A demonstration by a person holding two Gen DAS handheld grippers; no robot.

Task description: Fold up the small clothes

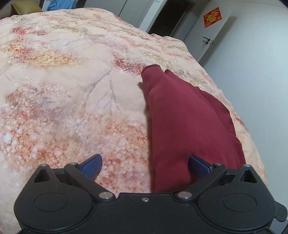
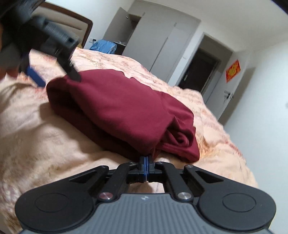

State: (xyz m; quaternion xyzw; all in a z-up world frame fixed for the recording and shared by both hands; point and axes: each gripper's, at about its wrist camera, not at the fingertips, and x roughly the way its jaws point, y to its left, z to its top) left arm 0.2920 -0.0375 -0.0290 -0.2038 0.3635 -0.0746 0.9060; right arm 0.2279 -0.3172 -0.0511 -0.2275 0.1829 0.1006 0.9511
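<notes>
Lying on the bed's plush peach-and-red floral blanket (image 1: 68, 93): a dark red, soft-knit garment (image 1: 181, 126), folded over on itself into a thick, roughly oblong bundle. Matte, fine-grained fabric, smooth on the top layer, with a narrow end reaching away toward the far side of the bed. From the right wrist view, the same garment (image 2: 118, 106) stacked in several layers, its right-hand edge bunched into loose rolls and creases.

Left tool (image 1: 144, 166) spread wide, blue ribbed pads (image 1: 92, 165) well apart and holding nothing; one finger over bare blanket, the other over the near end of the red cloth. Also seen in the right wrist view, blurred, at the far left corner of the bundle (image 2: 54, 46); contact there impossible to judge.

Right tool (image 2: 146, 162) pressed fully together, blue pads pinching a lower edge of the red fabric at the near side of the bundle.

Blanket fleecy and rumpled (image 2: 45, 144). Beyond the bed: pale flat wardrobe doors (image 2: 158, 41), a dark doorway (image 2: 199, 70), a red diamond-shaped paper decoration (image 1: 212, 17) on a white door.
</notes>
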